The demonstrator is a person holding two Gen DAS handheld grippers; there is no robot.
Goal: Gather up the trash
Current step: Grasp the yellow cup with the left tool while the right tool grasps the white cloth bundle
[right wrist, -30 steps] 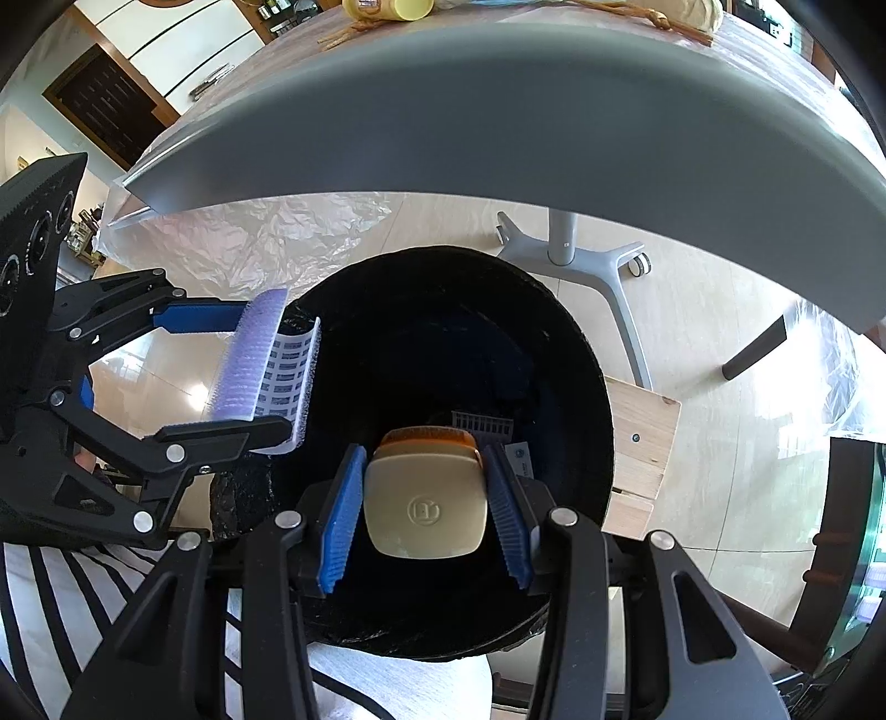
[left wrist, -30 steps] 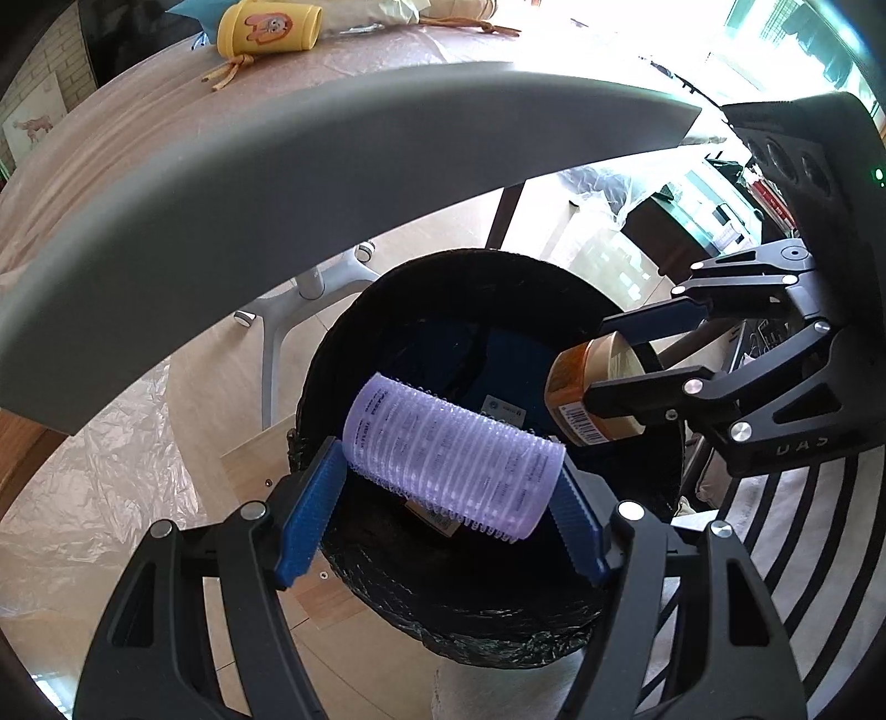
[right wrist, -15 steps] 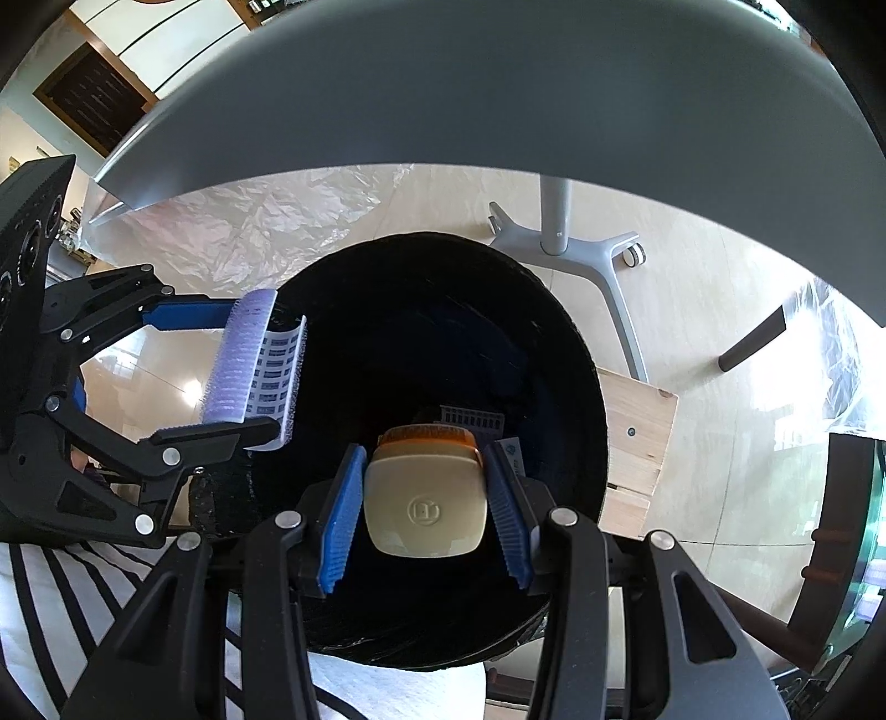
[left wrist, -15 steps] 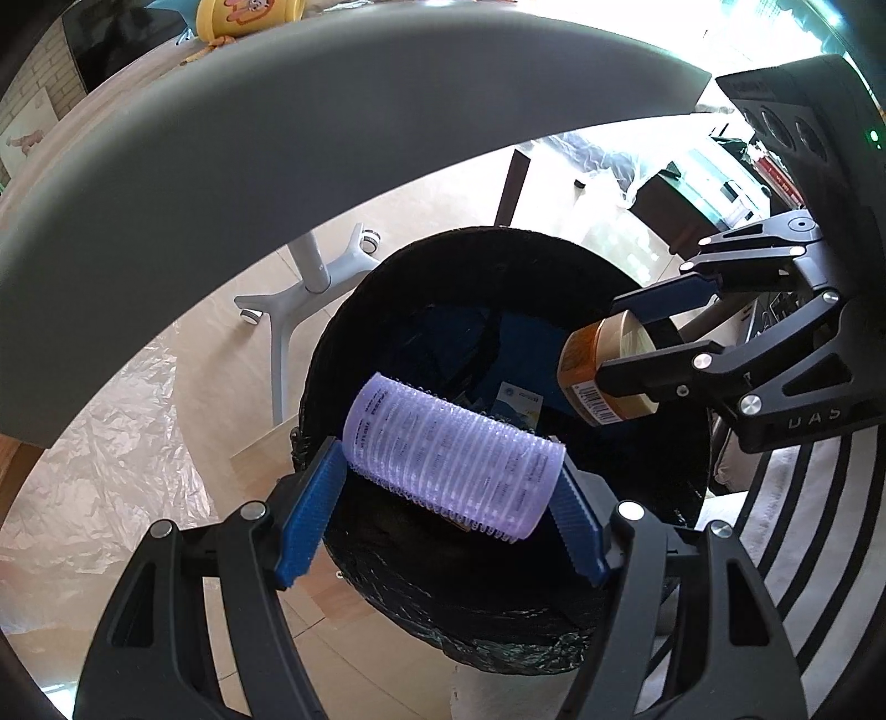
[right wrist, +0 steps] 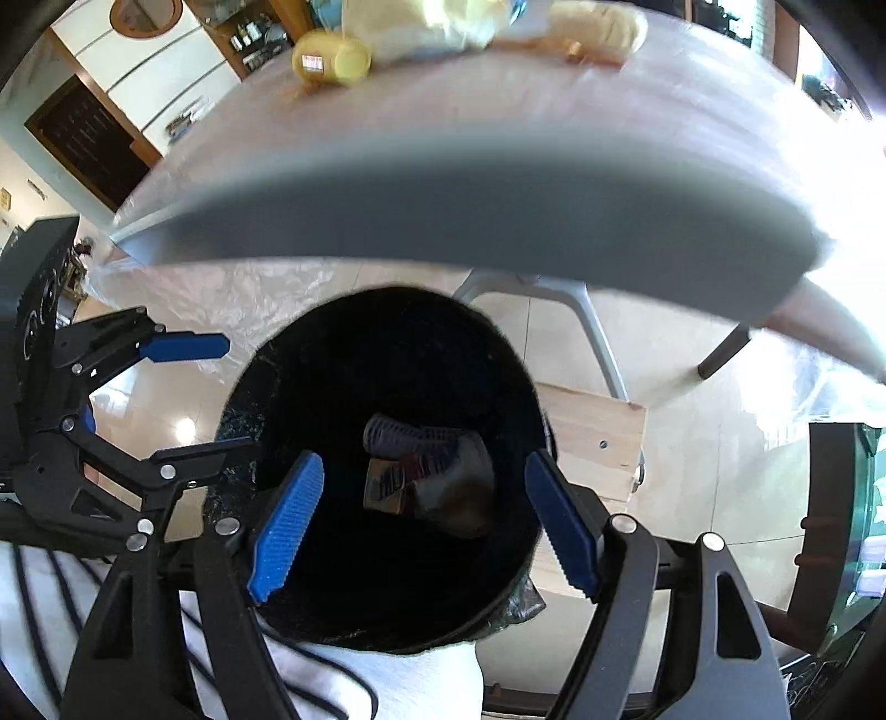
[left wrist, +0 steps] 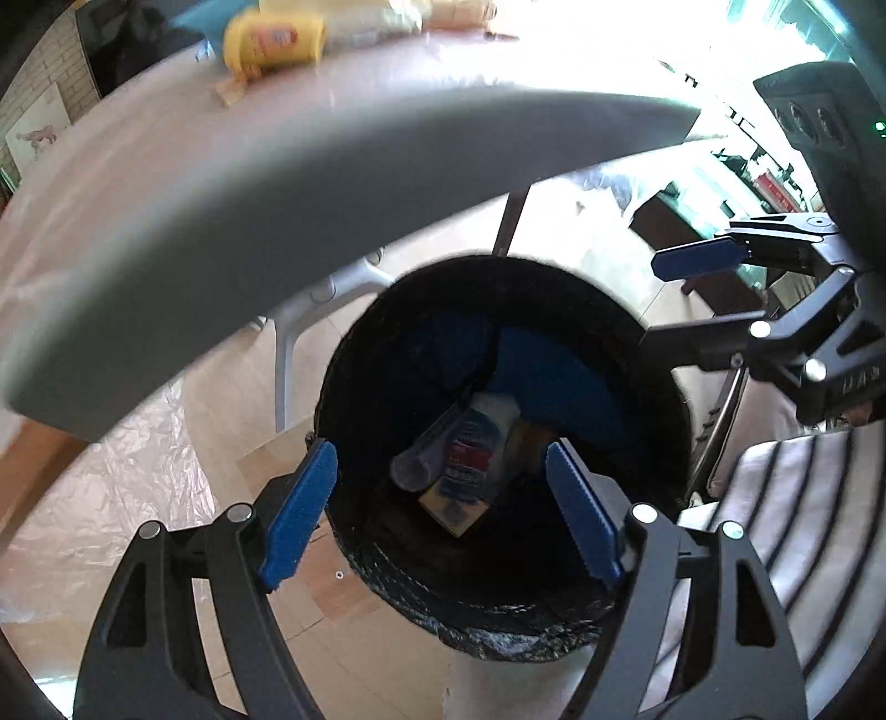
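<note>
Tiled floor [left wrist: 243, 387] with clear plastic sheeting [left wrist: 127, 487] under a grey table edge [left wrist: 277, 210]; a yellow cup [left wrist: 274, 39] lies on the tabletop, blurred. A black-lined trash bin [left wrist: 498, 615] stands on the floor just beside the table. Left gripper [left wrist: 443, 515] hangs over the bin's near rim, blue pads [left wrist: 302, 509] spread wide, nothing between them. Right gripper [right wrist: 421, 523] also sits over the bin, fingers wide apart and empty. Down in the bin: a lilac hair roller [right wrist: 412, 435] on the far side, touching a printed packet [left wrist: 470, 465] and a brownish jar [right wrist: 459, 493], dim, details unclear. Striped fabric [left wrist: 803, 526] at near right.
</note>
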